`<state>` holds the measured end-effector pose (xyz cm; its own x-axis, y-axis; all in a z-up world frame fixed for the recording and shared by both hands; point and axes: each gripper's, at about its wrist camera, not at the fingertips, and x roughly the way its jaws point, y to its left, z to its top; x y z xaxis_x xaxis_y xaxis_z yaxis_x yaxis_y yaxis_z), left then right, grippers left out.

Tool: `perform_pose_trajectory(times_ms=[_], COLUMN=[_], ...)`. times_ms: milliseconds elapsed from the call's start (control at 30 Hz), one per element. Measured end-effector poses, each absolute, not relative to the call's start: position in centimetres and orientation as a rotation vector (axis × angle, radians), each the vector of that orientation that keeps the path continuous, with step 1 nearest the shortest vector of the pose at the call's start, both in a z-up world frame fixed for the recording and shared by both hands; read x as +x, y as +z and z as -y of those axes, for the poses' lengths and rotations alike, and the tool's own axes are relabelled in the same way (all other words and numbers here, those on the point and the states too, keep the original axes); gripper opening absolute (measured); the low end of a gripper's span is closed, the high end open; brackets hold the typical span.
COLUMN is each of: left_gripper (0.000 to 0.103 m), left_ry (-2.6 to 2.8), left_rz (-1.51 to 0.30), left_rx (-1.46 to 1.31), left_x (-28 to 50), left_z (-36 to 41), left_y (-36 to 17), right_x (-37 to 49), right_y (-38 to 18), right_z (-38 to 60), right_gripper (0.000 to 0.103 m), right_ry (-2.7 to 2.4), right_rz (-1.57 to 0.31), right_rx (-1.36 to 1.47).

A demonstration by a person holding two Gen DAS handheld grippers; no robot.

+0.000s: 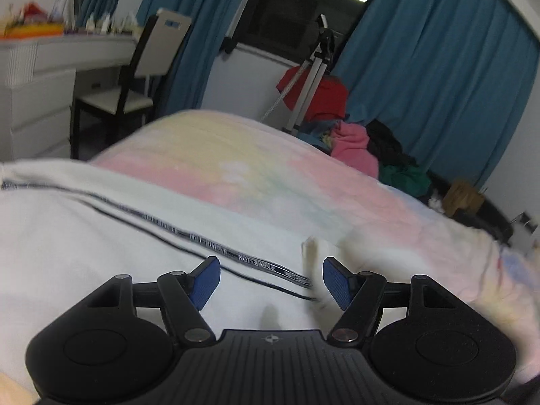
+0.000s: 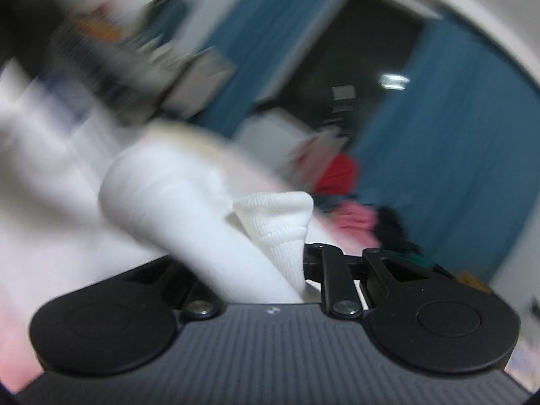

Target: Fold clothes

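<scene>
Folding this white garment [image 1: 101,236] well starts with what your left wrist view shows: it lies spread across the pastel bed [image 1: 236,158], its black lettered stripe [image 1: 209,239] running diagonally toward your left hand-held gripper [image 1: 271,281]. That gripper is released, blue pads [image 1: 206,281] wide apart and nothing between them, hovering just above the cloth. Use the stripe as your alignment line, and pick an edge or corner near it before you close, so the fold lands square rather than skewed. A heap of other clothes [image 1: 354,145] waits at the far side of the bed, beside a tripod [image 1: 314,77].

In the right wrist view, heavy blur suggests fast motion. Your right hand-held gripper [image 2: 297,270] is clenched on a ribbed white cuff [image 2: 280,222], with a sleeve-like tube of the same fabric rising to the left. Slow down here; I'd judge a quick swing could drag or bunch the layer. Carry the cuff across low and lay it flat.
</scene>
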<state>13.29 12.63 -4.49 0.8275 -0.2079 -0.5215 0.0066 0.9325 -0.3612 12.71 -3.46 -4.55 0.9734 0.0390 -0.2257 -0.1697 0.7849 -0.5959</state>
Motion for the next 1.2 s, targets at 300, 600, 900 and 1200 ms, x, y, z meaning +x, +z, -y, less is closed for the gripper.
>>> perform_pose_trajectory(times_ms=[300, 600, 900, 1200], left_gripper=[0.071, 0.072, 0.072, 0.071], left_ry=[-0.329, -0.311, -0.269, -0.335], left_rz=[-0.803, -0.790, -0.642, -0.613], left_rx=[-0.612, -0.647, -0.514, -0.400], left_x=[15.3, 16.6, 13.1, 9.7], left_z=[-14.3, -15.3, -15.2, -12.6], left_y=[-7.4, -8.1, -4.3, -2.9], right_x=[11.4, 11.8, 11.2, 14.9], right_y=[-6.0, -6.1, 0.6, 6.7], right_z=[2.0, -0.9, 2.7, 12.2], right_gripper=[0.019, 0.021, 0.080, 0.080], right_ry=[0.134, 0.307, 0.603, 0.574], right_rz=[-0.242, -0.232, -0.439, -0.419], right_rx=[-0.703, -0.769, -0.454, 0.203])
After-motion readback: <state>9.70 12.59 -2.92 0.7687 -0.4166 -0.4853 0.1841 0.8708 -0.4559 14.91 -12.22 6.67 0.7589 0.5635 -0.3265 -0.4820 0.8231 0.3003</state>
